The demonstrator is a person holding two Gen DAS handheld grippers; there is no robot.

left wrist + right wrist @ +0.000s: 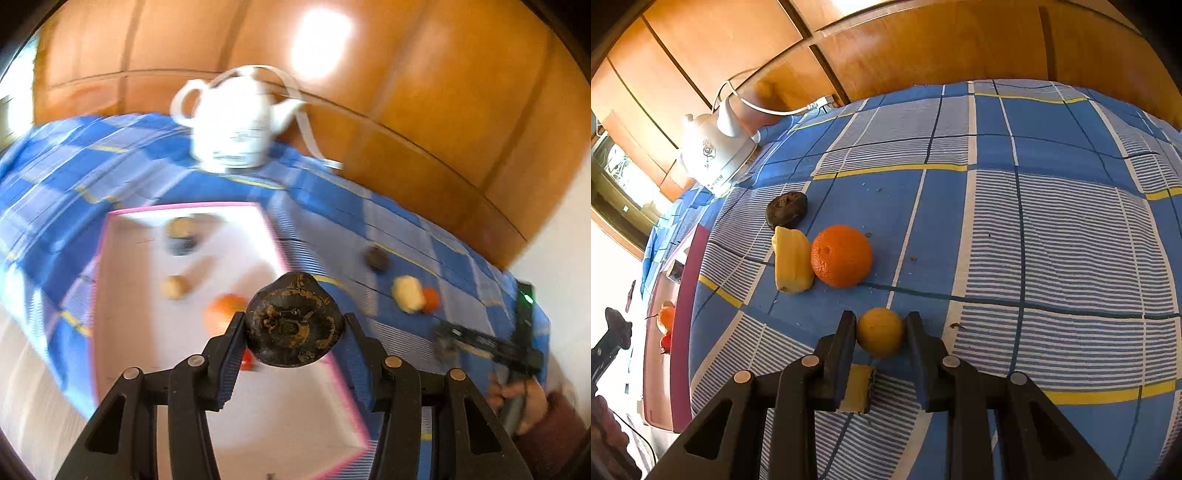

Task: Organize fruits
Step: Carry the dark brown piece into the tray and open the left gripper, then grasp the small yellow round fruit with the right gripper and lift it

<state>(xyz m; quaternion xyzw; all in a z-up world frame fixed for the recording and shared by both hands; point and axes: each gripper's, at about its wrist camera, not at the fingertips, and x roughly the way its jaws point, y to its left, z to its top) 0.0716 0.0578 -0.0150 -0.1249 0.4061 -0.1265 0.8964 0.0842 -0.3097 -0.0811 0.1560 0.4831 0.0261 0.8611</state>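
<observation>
My left gripper (293, 325) is shut on a dark brown wrinkled fruit (293, 319) and holds it above the pink-rimmed white tray (122, 295), near its right edge. The tray holds an orange fruit (221, 312), a small tan fruit (175, 286), a dark-and-tan piece (180, 234) and a red bit (247, 360). My right gripper (881, 332) is shut on a small yellow-orange round fruit (881, 332) at the tablecloth. Beyond it lie an orange (841, 255), a yellow fruit piece (792, 260) and a dark fruit (786, 209). A yellow piece with a dark rind (857, 389) lies under the right gripper.
A white electric kettle (232, 122) with its cord stands at the back of the blue checked tablecloth (1034, 240). Wooden cabinets (923, 44) stand behind the table. In the right wrist view the tray (683, 332) lies at the far left table edge.
</observation>
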